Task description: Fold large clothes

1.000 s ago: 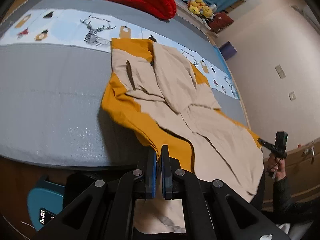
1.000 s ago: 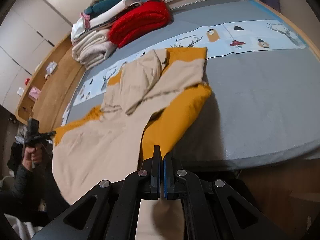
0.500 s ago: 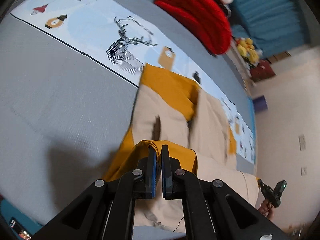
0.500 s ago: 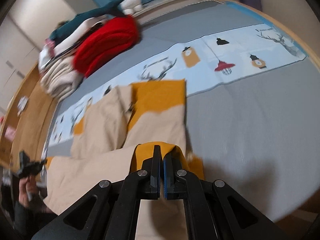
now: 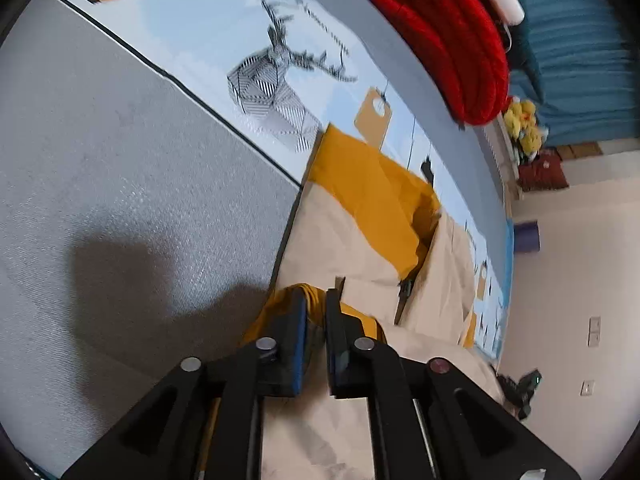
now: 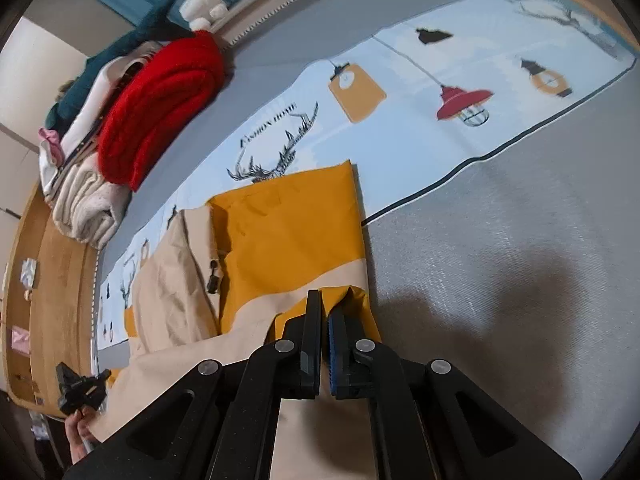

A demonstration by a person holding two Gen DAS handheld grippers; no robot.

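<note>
One large beige-and-mustard garment (image 5: 352,240) lies on the grey bed cover (image 5: 100,168), its far mustard end reaching the pale printed runner (image 5: 208,20) at about 12 o'clock from both grippers. There are two grippers: the left gripper (image 5: 316,300) has its jaws narrowly apart with a mustard fold of the garment bunched between them, and they have just been opening; the right gripper (image 6: 325,304) has its jaws nearly together, pinching another mustard fold. One red folded blanket (image 6: 160,100) sits at 10 o'clock in the right wrist view and at 1 o'clock in the left. Only the right wrist view shows the stack of cream and teal textiles (image 6: 84,200) beside that blanket, the wooden ledge (image 6: 52,300) and, at 8 o'clock, a person's hand (image 6: 82,424) holding a small black device. Only the left wrist view shows the yellow plush toys (image 5: 522,124) and the pale wall (image 5: 580,280) at 3 o'clock. Compared with a second ago, both mustard corners have been carried from the near bed edge up over the beige body, and the garment now lies doubled.
</note>
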